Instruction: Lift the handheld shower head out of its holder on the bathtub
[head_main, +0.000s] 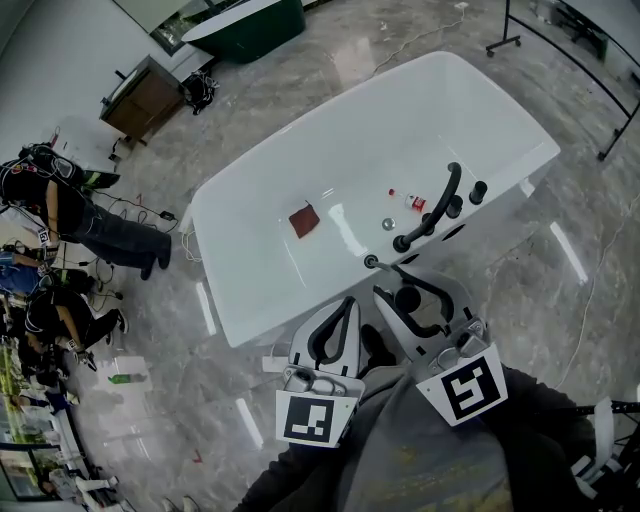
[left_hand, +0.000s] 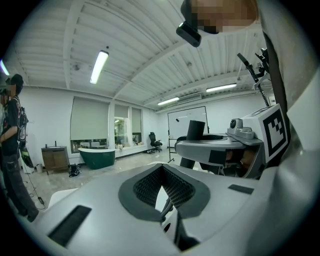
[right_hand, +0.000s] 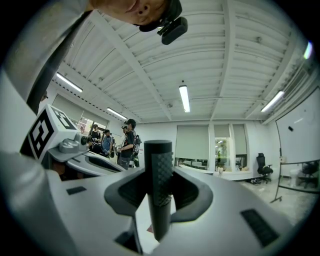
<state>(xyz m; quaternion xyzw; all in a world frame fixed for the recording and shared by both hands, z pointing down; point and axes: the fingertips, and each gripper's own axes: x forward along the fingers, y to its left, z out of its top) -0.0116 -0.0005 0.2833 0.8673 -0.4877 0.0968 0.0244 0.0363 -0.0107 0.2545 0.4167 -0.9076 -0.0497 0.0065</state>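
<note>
Beside the white bathtub (head_main: 420, 120), the right claw (right_hand: 160, 189) clamps the shower head (right_hand: 159, 160) by its stiff, likely light, textured handle, a sound hold; the left claw (left_hand: 161, 171) is closed, empty.

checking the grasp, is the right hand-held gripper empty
No, the right hand-held gripper has its jaws closed on the black textured shower head handle, which stands upright between them.
</note>
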